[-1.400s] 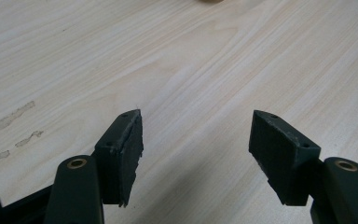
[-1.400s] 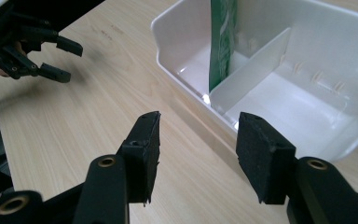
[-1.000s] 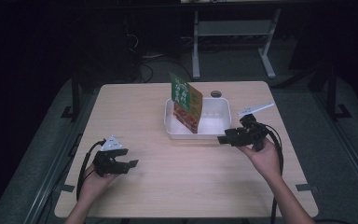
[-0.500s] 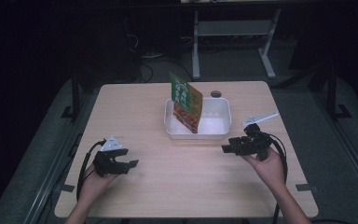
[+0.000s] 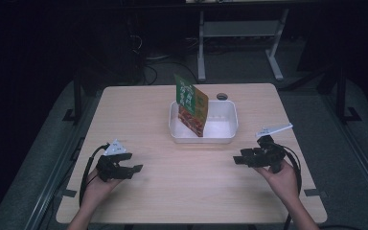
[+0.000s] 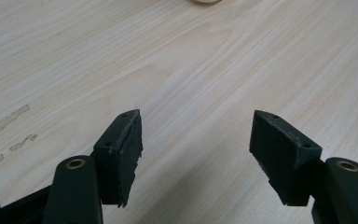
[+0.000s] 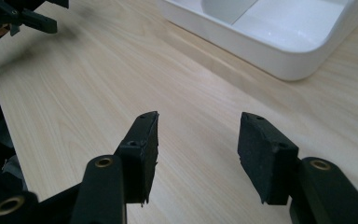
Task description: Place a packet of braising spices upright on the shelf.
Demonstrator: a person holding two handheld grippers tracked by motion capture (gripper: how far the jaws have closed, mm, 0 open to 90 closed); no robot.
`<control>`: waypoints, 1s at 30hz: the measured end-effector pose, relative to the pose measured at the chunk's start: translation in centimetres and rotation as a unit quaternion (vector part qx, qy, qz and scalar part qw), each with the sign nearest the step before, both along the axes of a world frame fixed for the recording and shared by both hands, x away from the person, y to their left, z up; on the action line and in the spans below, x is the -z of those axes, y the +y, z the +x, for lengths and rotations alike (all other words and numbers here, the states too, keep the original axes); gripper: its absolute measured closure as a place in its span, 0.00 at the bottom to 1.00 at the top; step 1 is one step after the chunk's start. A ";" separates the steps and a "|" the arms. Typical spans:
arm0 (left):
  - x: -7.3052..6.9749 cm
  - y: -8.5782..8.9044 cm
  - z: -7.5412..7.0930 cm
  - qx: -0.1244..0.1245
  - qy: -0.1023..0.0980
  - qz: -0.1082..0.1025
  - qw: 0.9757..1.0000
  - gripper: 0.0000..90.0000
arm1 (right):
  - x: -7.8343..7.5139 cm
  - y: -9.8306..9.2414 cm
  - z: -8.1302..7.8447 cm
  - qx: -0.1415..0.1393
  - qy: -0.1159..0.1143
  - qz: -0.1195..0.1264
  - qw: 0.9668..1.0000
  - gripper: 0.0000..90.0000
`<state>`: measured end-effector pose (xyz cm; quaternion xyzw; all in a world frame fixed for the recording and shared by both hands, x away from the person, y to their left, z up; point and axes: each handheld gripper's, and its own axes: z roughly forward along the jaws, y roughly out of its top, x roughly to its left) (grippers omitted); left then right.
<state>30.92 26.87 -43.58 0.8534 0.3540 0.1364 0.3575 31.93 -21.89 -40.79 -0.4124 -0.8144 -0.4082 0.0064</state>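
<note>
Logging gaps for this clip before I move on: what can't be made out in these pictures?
- High view: print on the green and orange packet standing in the white plastic tray is too small to read.
- High view: the small dark round thing behind the tray is too small to identify.
- Right gripper view: the tray is cut off by the top edge, so its contents are unseen.

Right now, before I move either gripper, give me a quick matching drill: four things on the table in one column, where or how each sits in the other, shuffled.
Things:
1. snack packet
2. white tray
3. left gripper
4. right gripper

States:
A. open, near the table's left front
B. standing tilted inside the tray
C. open, just in front of the tray's right corner
D. mid-table, toward the far edge

Pairs: 1-B, 2-D, 3-A, 4-C
</note>
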 end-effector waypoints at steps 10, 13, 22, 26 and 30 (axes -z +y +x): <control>0.0 -0.1 0.0 0.002 0.002 0.000 1.000 0.38 | 1.7 -0.6 -1.2 0.002 0.014 0.002 1.000 0.52; 0.0 -0.1 0.0 0.003 0.002 0.000 1.000 0.38 | 2.1 -0.7 -1.6 0.002 0.015 0.003 1.000 0.52; 0.1 -0.3 -0.1 0.005 0.001 0.000 1.000 0.37 | 3.2 -1.4 -2.8 0.006 0.023 0.004 1.000 0.52; 0.0 -0.4 -0.1 0.006 0.002 0.001 1.000 0.37 | 3.6 -1.8 -3.2 0.009 0.025 0.005 1.000 0.51; 0.1 -0.5 -0.1 0.010 0.001 0.001 1.000 0.37 | 3.9 -2.3 -3.8 0.013 0.026 0.006 1.000 0.51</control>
